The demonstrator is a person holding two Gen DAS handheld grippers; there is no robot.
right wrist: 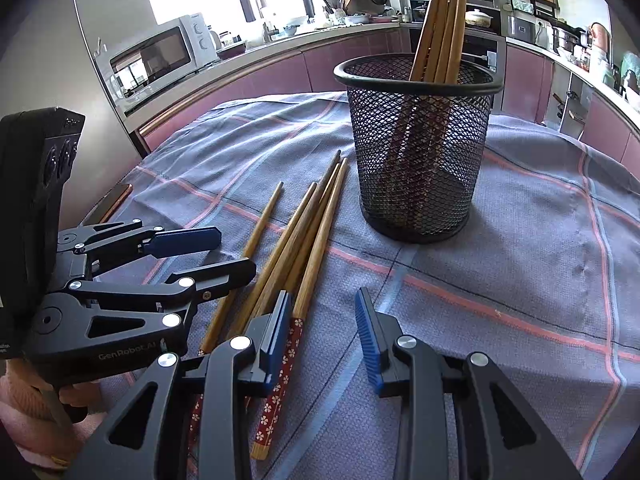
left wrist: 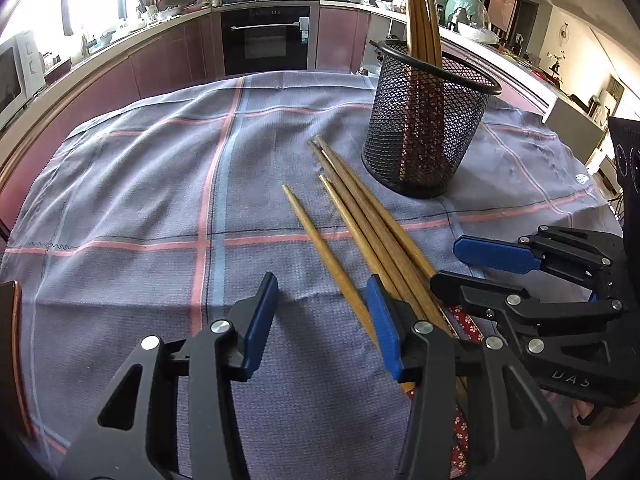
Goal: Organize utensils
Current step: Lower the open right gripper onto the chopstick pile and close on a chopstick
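Note:
A black mesh cup (left wrist: 424, 140) (right wrist: 416, 160) stands on the checked cloth, with several wooden chopsticks (left wrist: 420, 12) (right wrist: 444, 20) upright in it. In front of the cup, several loose chopsticks (left wrist: 360, 216) (right wrist: 304, 232) with red flowered ends lie fanned out. My left gripper (left wrist: 320, 316) (right wrist: 232, 254) is open low over the cloth; a single chopstick lies between its fingers, untouched. To its right, my right gripper (right wrist: 326, 332) (left wrist: 460, 268) is open at the patterned ends. One chopstick lies just inside its left finger (right wrist: 280, 332).
The grey-blue cloth (left wrist: 140, 200) (right wrist: 540, 240) with pink lines covers the table. A flat copper-edged object (left wrist: 16, 340) (right wrist: 116, 200) lies near the cloth's left edge. Behind are purple kitchen counters, a microwave (right wrist: 160, 56) and an oven (left wrist: 266, 40).

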